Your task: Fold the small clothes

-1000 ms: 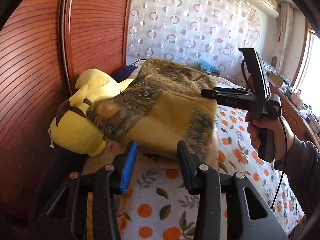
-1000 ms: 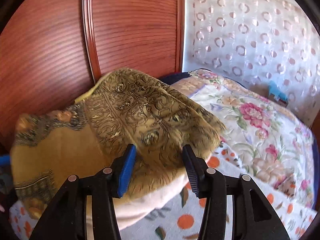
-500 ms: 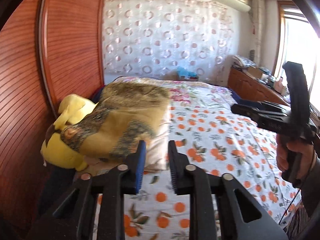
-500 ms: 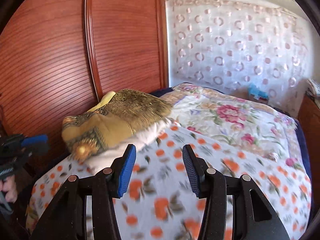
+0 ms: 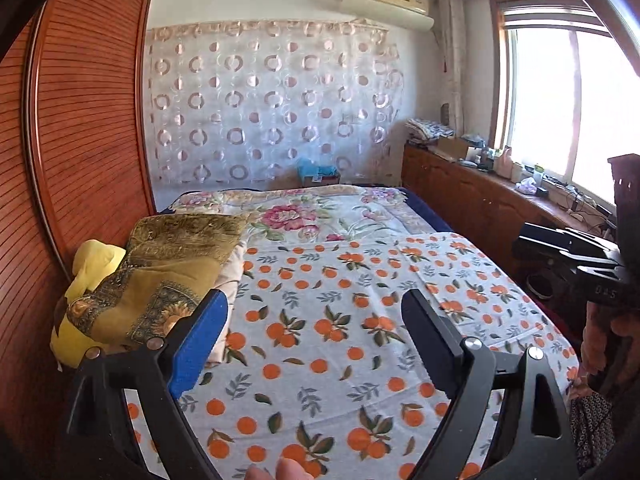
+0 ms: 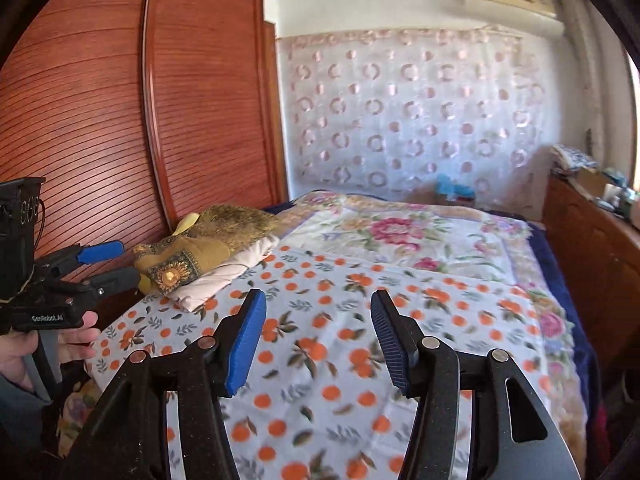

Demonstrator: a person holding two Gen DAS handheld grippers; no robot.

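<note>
— Both of them spread wide with nothing between the jaws: left hand-held gripper (image 5: 316,322) and right hand-held gripper (image 6: 318,330) each hang over the orange-print bedsheet (image 5: 340,344), clear of any cloth. Why so far from the work, do you think?

— My guess is that the folding is done. That mustard patterned garment (image 5: 160,276) lies folded on a cream folded cloth (image 6: 224,276), stacked at the head of the bed by the wooden wardrobe door (image 6: 100,120).

— And the yellow plush toy (image 5: 86,280)?

— Right behind the stack, touching it; the garment's far edge drapes over it. Probably the pile was parked there to leave the sheet free as a folding surface.

— Any next piece in view?

— None that I can see; the floral blanket (image 6: 400,240) beyond is bedding, not small clothes.
</note>
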